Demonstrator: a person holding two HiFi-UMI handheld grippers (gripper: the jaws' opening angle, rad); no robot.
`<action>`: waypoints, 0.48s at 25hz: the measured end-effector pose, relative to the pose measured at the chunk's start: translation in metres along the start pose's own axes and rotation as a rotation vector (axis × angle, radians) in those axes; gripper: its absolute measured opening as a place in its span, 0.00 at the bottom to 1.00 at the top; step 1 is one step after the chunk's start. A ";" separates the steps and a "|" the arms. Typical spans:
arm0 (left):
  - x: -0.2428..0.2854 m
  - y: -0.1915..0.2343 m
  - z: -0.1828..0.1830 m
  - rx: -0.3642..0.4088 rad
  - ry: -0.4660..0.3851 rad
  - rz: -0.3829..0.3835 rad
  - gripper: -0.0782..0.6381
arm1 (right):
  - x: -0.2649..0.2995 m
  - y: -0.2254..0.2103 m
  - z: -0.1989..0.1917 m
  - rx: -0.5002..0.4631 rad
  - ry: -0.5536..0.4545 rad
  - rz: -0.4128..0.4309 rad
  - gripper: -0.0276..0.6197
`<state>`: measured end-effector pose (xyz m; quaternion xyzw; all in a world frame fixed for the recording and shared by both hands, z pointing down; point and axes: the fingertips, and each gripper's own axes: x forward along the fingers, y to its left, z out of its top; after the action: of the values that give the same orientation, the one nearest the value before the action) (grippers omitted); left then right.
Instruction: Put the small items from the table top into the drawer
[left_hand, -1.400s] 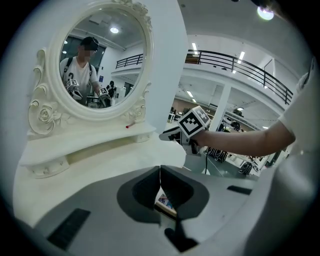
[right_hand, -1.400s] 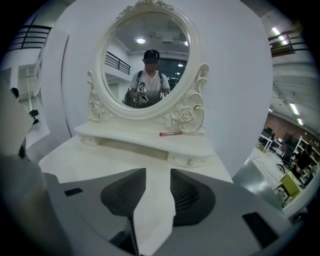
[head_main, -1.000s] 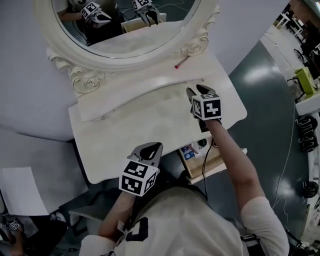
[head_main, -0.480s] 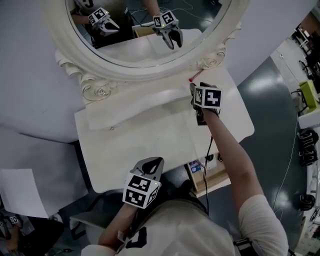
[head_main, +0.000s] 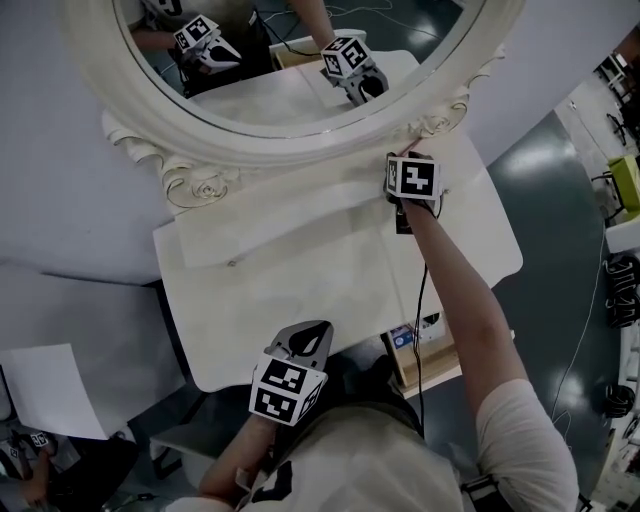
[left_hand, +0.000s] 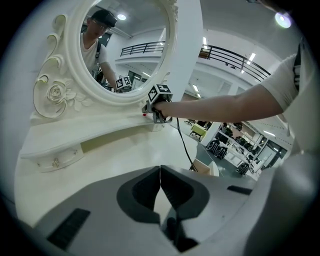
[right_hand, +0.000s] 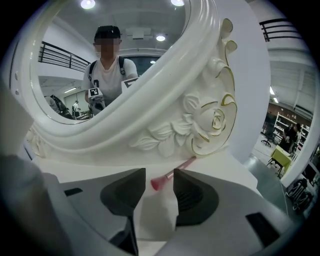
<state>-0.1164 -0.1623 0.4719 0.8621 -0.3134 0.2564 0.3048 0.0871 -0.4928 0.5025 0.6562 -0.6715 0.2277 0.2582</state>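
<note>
- Our right gripper (right_hand: 159, 171) holds its jaws apart, with the head of the pink brush (right_hand: 166, 177) between the tips, unclamped.
- The brush lies on the table top (right_hand: 220, 169) at the foot of the mirror frame (right_hand: 165, 100).
- Our left gripper (left_hand: 160, 172), jaws together and empty, hangs well away from the mirror frame.

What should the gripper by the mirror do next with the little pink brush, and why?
Probably ease the right gripper forward, then close: its jaws stand apart, and the pink brush lies just ahead, in line with the gap, not yet pinched.
</note>
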 end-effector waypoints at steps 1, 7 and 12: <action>0.000 0.003 0.001 -0.003 -0.002 0.005 0.19 | 0.003 0.000 0.001 0.000 0.006 0.000 0.30; -0.002 0.012 0.004 -0.018 -0.009 0.020 0.19 | 0.018 -0.007 -0.007 0.014 0.075 -0.010 0.30; -0.002 0.017 -0.003 -0.029 0.009 0.030 0.19 | 0.023 -0.006 -0.011 0.037 0.101 0.032 0.30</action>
<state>-0.1306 -0.1701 0.4791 0.8516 -0.3285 0.2600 0.3150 0.0940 -0.5037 0.5252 0.6379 -0.6635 0.2770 0.2760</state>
